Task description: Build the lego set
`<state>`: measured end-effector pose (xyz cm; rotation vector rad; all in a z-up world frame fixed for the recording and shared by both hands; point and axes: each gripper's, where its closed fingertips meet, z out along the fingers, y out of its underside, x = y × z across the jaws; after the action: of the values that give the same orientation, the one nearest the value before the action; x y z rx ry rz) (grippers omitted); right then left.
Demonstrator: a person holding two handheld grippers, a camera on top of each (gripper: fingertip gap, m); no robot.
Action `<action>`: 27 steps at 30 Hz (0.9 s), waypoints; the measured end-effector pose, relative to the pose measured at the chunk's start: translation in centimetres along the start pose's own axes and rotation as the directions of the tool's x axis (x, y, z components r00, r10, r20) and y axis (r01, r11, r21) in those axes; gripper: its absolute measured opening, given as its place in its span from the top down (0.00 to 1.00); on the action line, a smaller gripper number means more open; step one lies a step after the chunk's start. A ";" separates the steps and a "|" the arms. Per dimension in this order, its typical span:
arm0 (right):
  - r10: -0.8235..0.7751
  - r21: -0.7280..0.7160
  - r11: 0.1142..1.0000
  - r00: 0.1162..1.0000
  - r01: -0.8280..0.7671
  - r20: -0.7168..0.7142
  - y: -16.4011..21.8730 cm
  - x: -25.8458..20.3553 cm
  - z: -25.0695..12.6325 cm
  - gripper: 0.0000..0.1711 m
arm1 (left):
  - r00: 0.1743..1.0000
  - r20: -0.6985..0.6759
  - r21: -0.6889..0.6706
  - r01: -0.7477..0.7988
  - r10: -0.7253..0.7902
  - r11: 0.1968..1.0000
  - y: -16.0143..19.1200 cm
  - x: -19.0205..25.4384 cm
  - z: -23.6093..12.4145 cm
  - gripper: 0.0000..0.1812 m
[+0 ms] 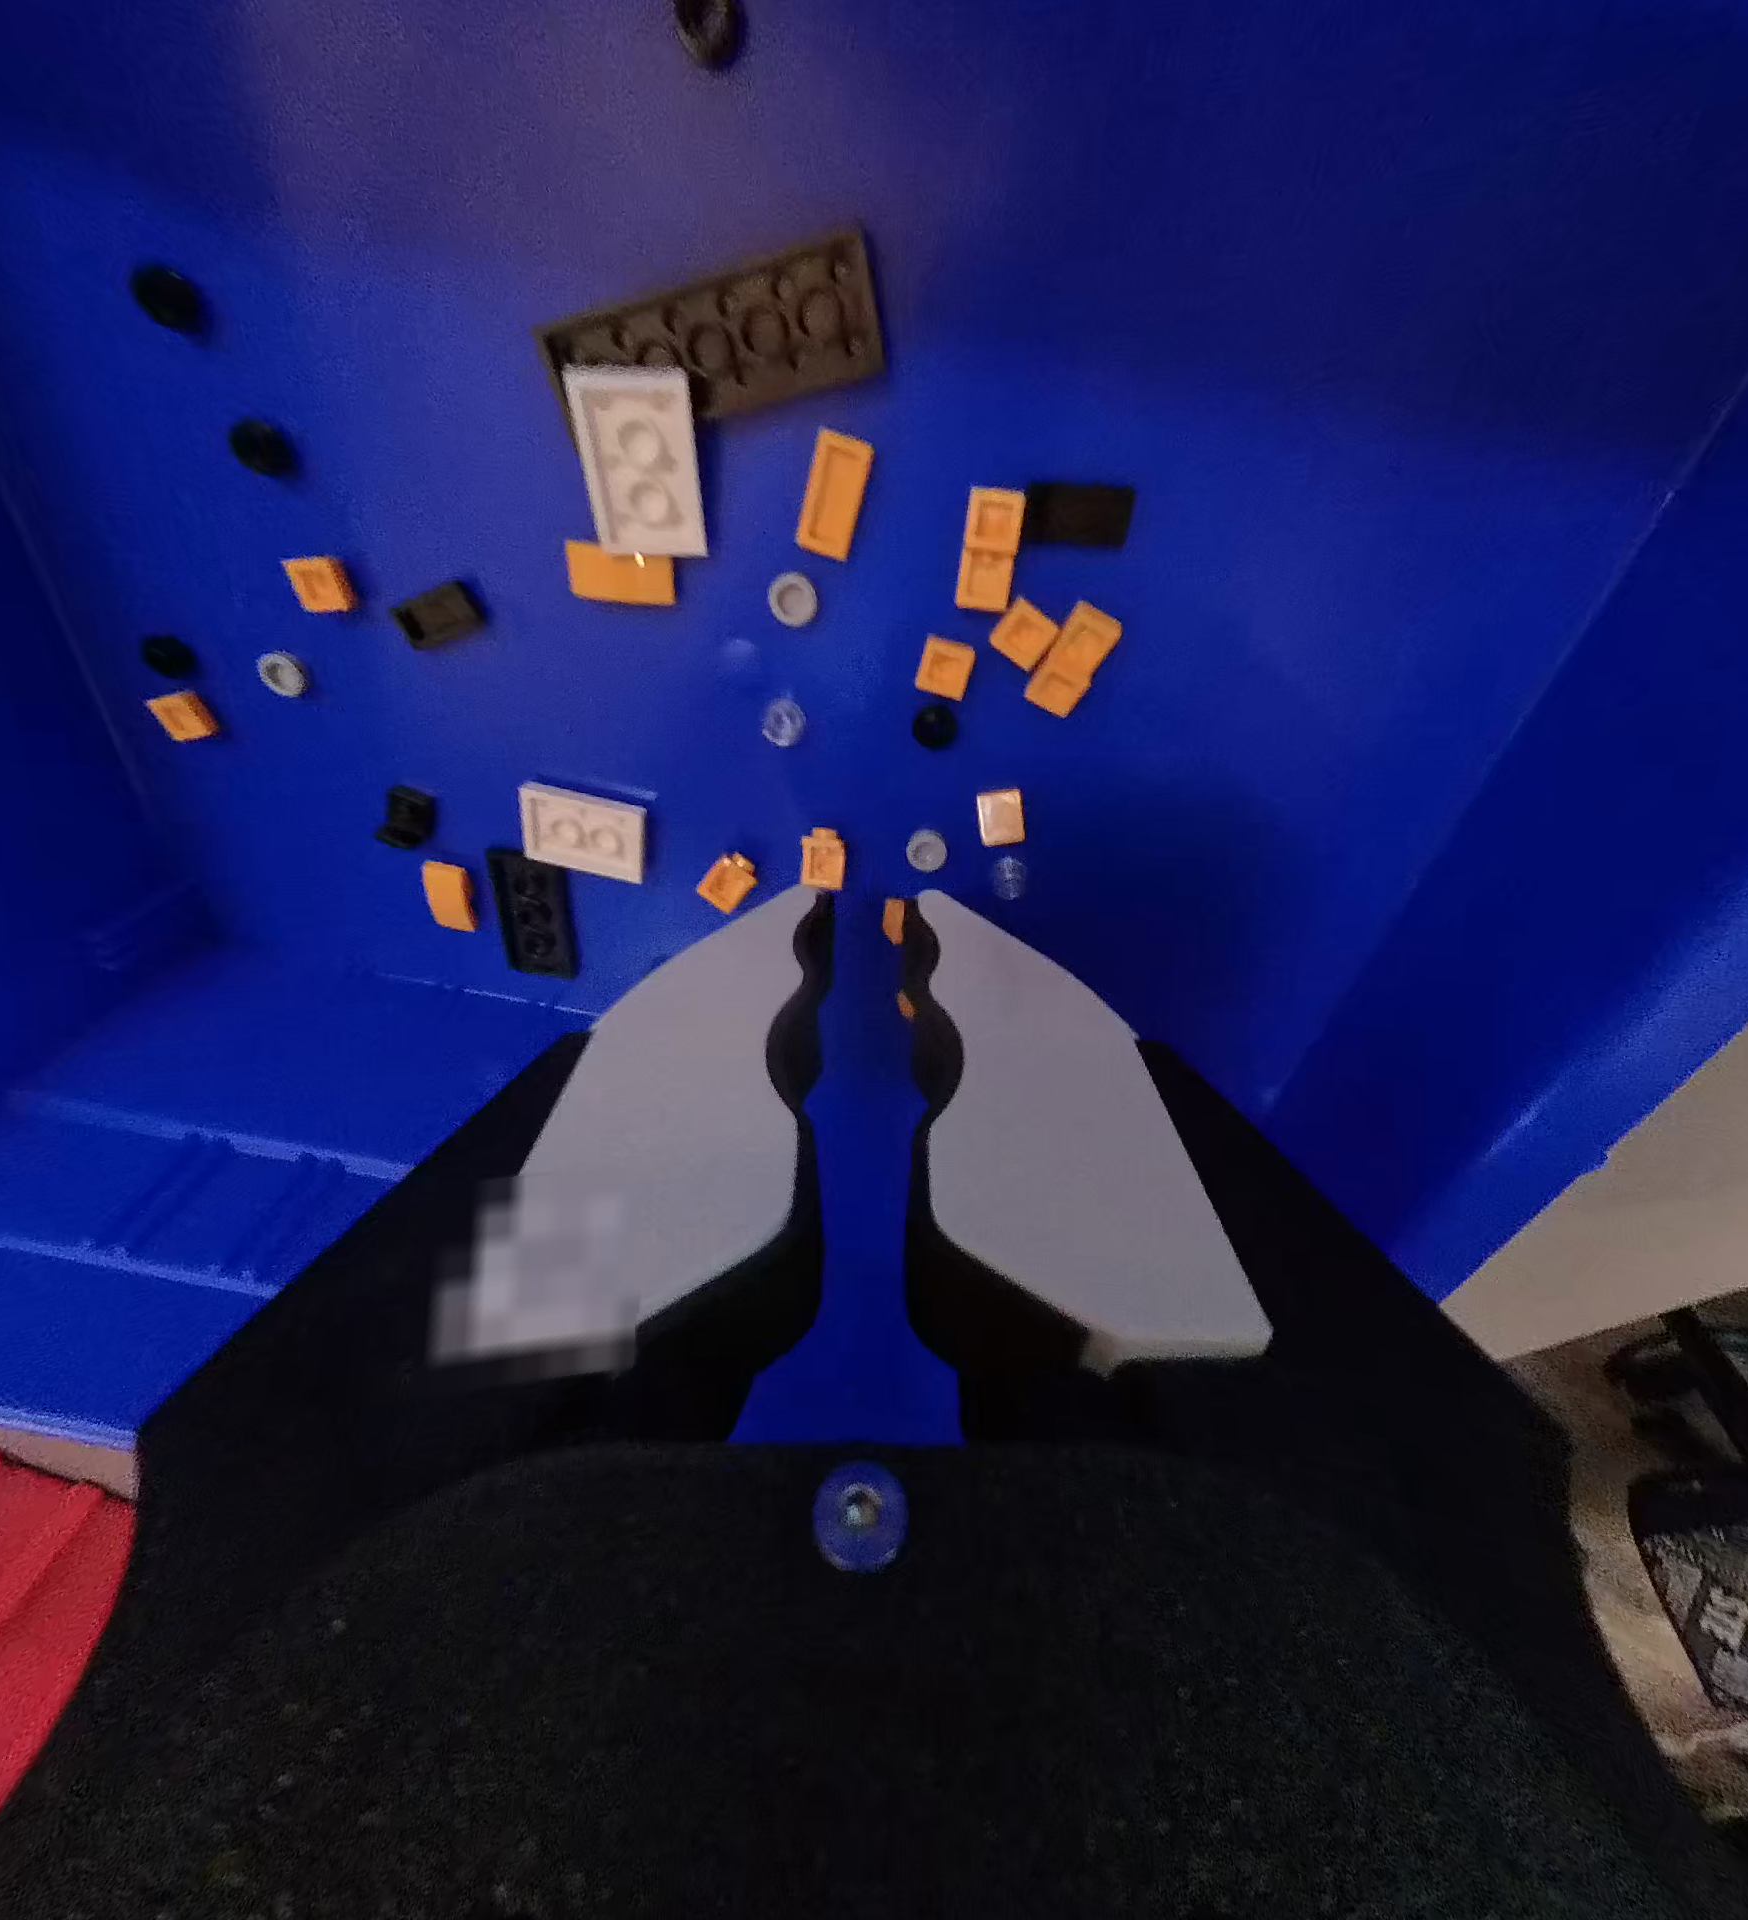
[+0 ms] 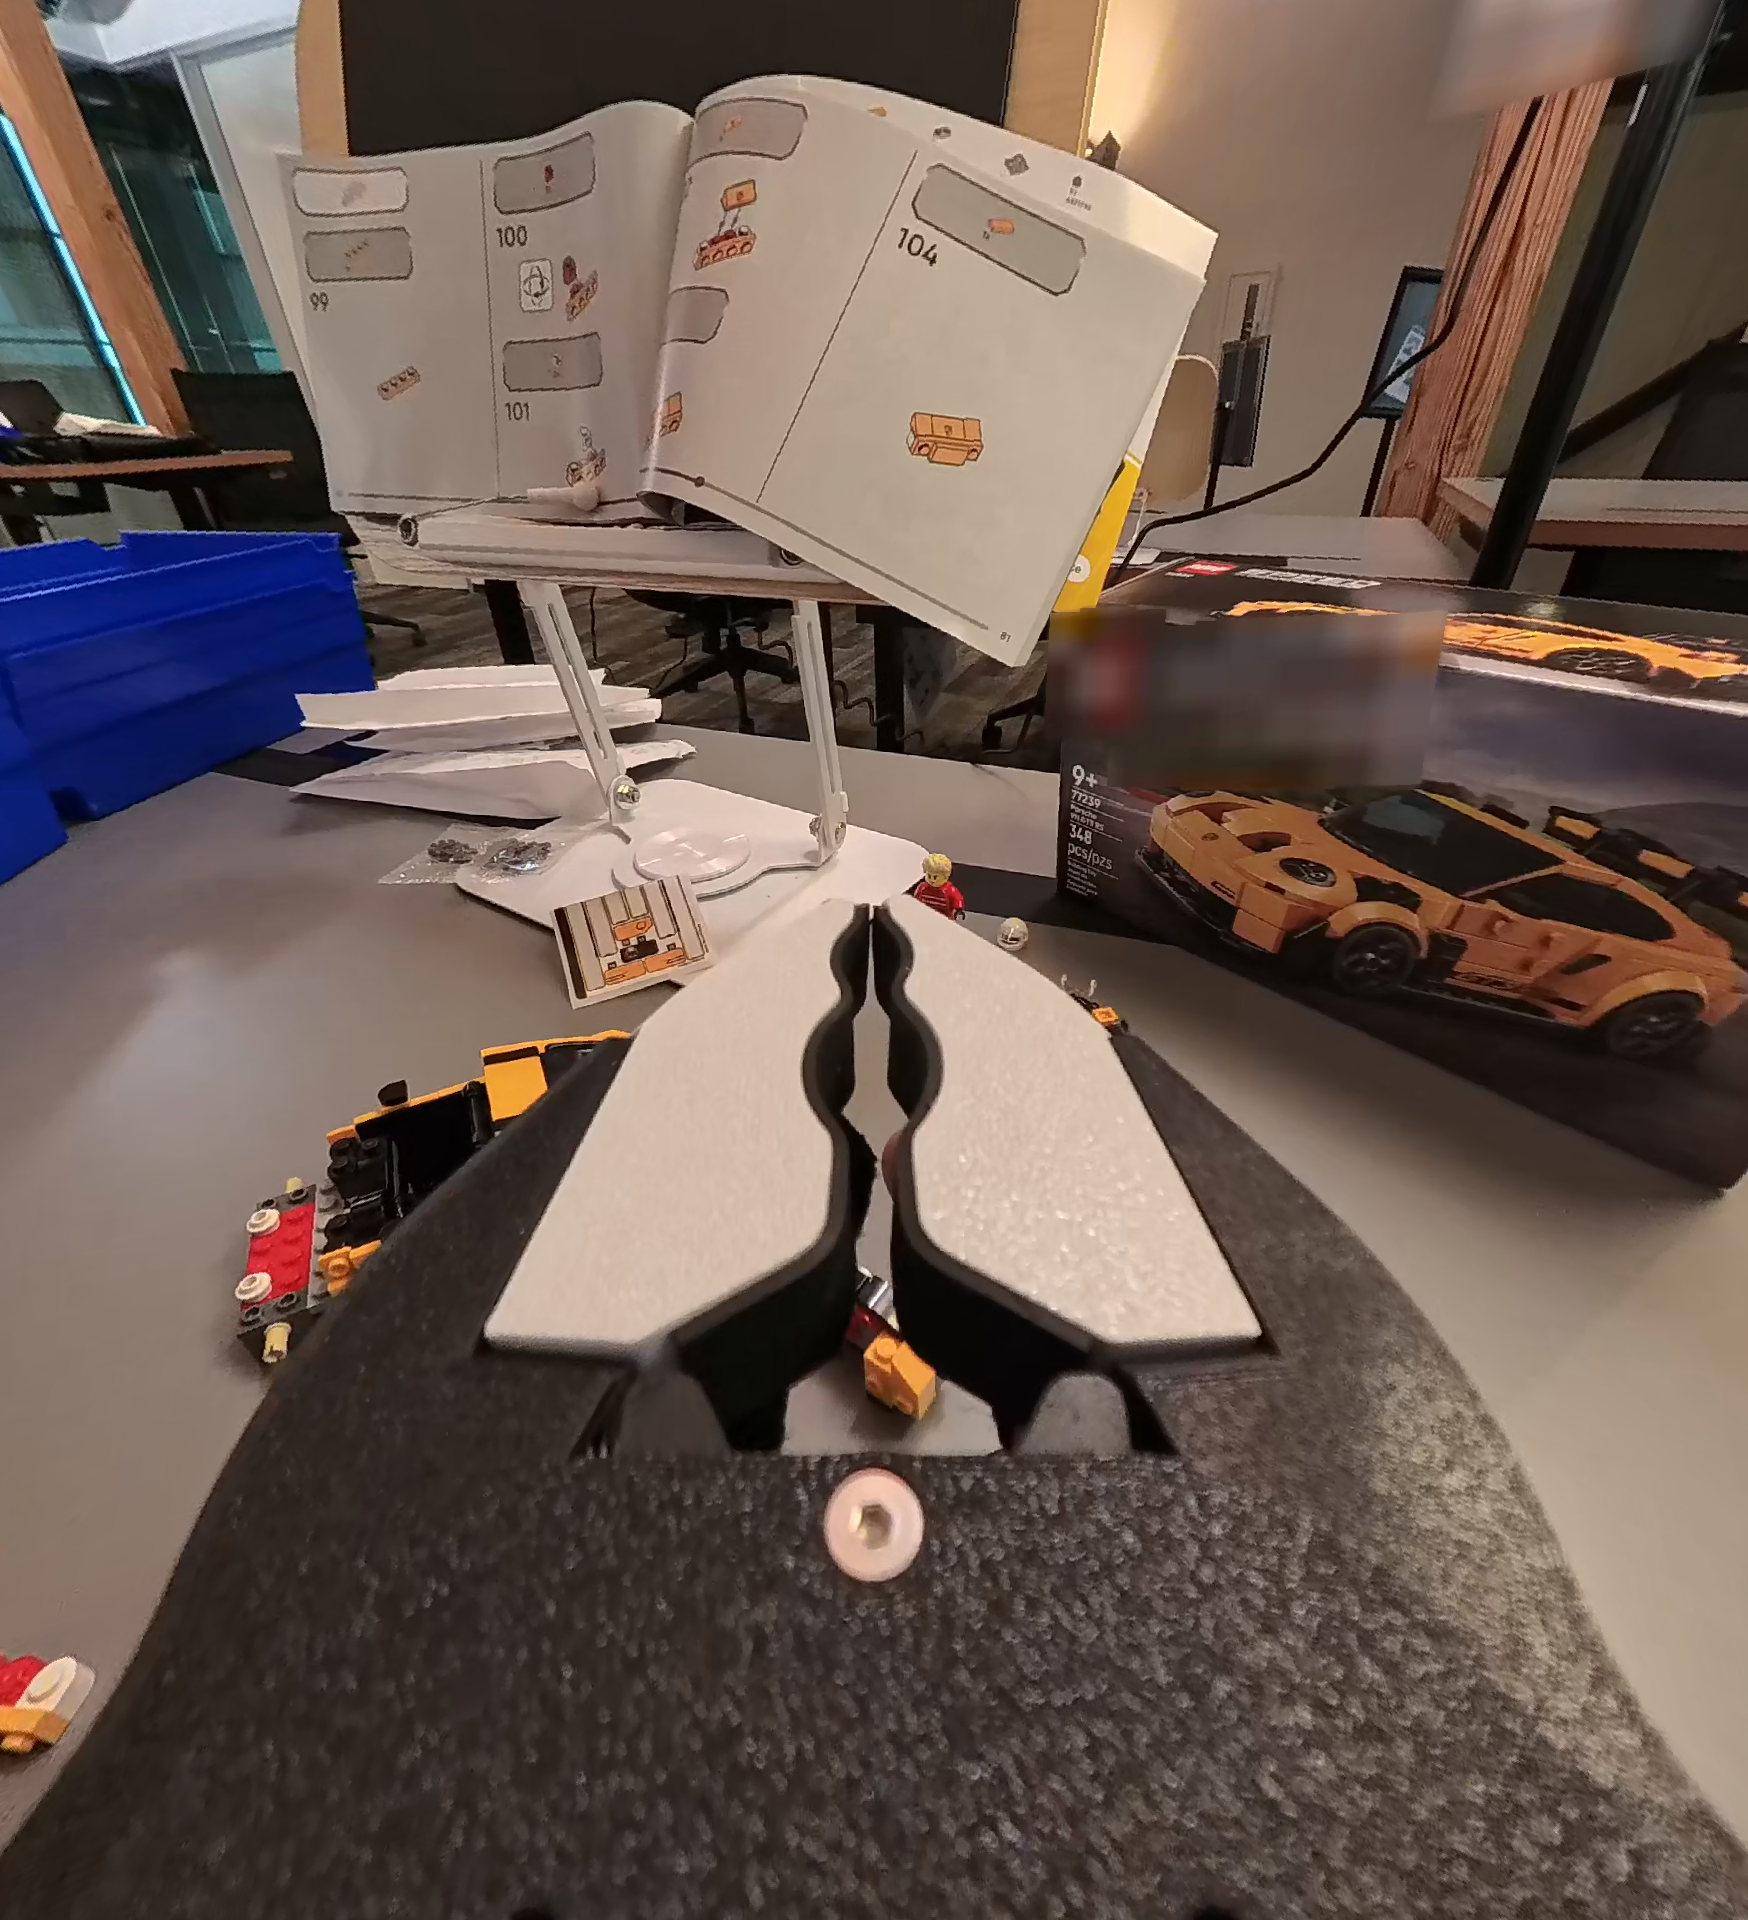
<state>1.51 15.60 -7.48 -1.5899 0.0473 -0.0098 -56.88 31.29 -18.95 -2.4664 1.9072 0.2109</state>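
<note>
left hand-held gripper (image 1: 865,902), fingers slightly apart, hovers just short of orange brick (image 1: 823,859).

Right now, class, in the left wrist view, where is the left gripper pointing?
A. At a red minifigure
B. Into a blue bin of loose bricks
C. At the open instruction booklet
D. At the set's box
B: the left gripper, its fingers slightly apart, points down into the blue bin, where orange, black and white bricks such as an orange tile lie scattered on the floor.
</note>
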 end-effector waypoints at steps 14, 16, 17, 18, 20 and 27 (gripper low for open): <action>-0.003 -0.005 1.000 1.000 0.003 0.002 0.2 -0.1 0.1 1.00 | 0.998 -0.057 -0.128 -0.030 0.023 0.991 1.7 1.0 1.9 0.94; -0.002 -0.006 1.000 1.000 0.002 0.003 0.2 -0.1 0.1 1.00 | 0.998 -0.060 -0.134 -0.032 0.024 0.990 1.7 1.0 2.0 0.95; -0.001 -0.007 1.000 1.000 0.001 0.004 0.2 -0.1 0.1 1.00 | 0.998 -0.060 -0.136 -0.033 0.025 0.990 1.7 1.0 2.0 0.95; -0.001 -0.007 1.000 1.000 0.001 0.004 0.2 -0.1 0.1 1.00 | 0.998 -0.058 -0.138 -0.036 0.028 0.990 1.7 1.0 2.0 0.95; -0.001 -0.006 1.000 1.000 0.001 0.005 0.2 -0.1 0.1 1.00 | 0.998 -0.054 -0.130 -0.044 0.037 0.990 1.6 1.0 1.9 0.95; -0.002 -0.008 1.000 1.000 0.002 0.002 0.3 -0.1 0.2 1.00 | 0.986 0.138 0.236 -0.125 0.094 0.964 -5.2 3.0 -7.5 0.95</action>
<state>1.44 15.76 -7.76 -1.5977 0.0443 -0.0095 -50.42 28.97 -12.27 -2.1421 1.8923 0.1203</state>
